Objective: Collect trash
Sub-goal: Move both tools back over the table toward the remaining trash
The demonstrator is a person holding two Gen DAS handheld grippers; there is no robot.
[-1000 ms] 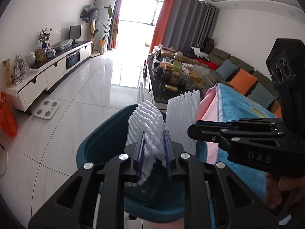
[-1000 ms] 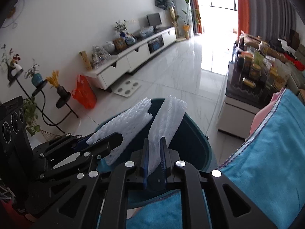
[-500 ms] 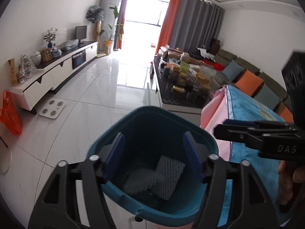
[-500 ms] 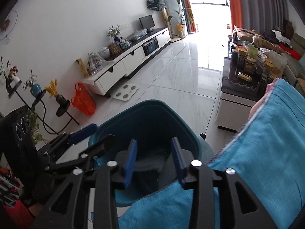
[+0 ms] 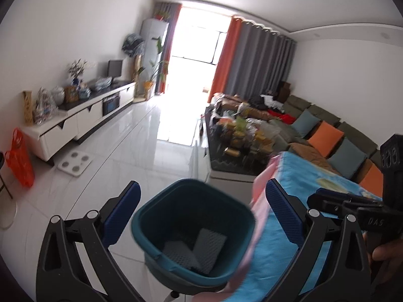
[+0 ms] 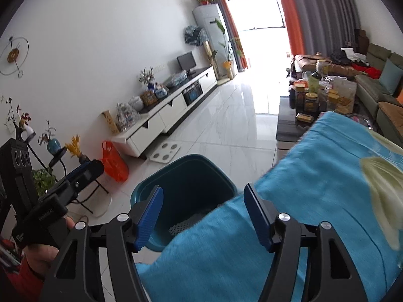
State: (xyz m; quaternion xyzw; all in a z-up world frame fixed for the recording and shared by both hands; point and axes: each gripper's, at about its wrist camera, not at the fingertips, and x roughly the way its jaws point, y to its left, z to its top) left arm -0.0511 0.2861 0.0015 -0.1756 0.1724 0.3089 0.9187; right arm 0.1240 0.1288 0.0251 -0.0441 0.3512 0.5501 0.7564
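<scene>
White tile floor (image 5: 141, 151) w/ teal bin (image 5: 161, 216)

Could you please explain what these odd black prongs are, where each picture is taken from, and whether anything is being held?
No robot here: a person holds a two-finger tool in each hand, with a fisheye camera looking along its fingers. One picture is from the left tool, the other from the right tool. Each also shows the other tool at its edge. Both stand open and empty; their jaws have just been opening. Below them a teal bin stands on the white floor beside a blue cloth covering some surface. Two white foam sheets lie in the bin's bottom. Nothing is held.
</scene>
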